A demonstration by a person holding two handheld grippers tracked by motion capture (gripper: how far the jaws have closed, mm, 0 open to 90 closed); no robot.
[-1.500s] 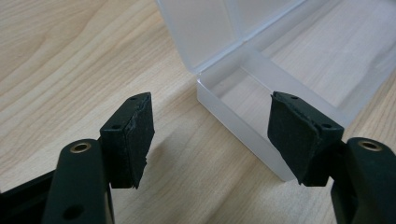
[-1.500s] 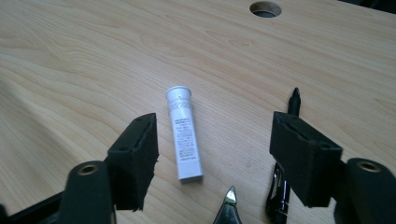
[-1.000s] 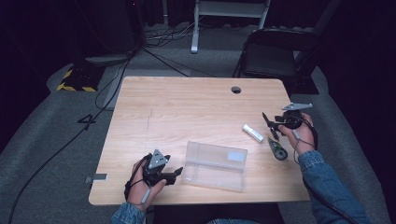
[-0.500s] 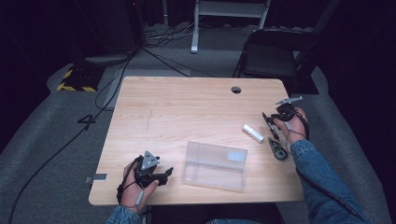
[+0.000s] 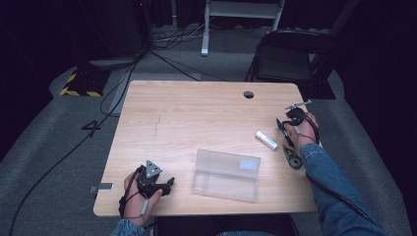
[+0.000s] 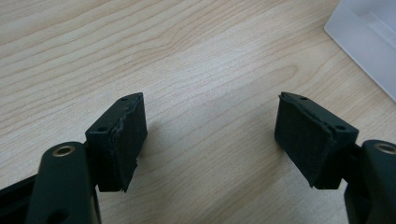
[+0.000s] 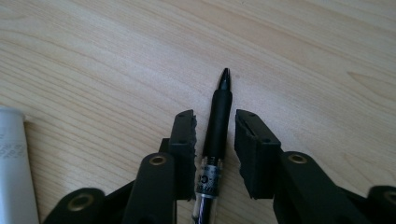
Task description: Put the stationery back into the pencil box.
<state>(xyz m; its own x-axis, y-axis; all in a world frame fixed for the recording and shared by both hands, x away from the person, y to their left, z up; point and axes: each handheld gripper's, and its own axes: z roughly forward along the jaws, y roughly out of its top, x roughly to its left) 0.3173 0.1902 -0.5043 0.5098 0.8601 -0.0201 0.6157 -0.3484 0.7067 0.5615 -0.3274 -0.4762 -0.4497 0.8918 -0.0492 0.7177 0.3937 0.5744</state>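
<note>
While the right tongs are lowered over a black pen that lies flat on the table, their jaws have just been closing and now stand one on each side of the barrel, with a thin gap visible on both sides, so I judge the pen is not yet clamped. In the high view these tongs are near the right edge of the table, between a small white tube and a dark object that I cannot identify. The first risk is that one pad reaches the round barrel before the other and pushes it sideways, so the pen rolls away or turns under the tongs. The grip is also placed near the tip end, so when it is lifted the long back part may hang down and swing, or the pen may slip out. If the tongs go down too much, the pads may scrape the wood instead of closing cleanly. The white tube lies just beside the left jaw and could be knocked by a sideways correction. The left tongs are released, with nothing between the jaws, just beside the clear plastic box; a careless move there could push the box along the table
</note>
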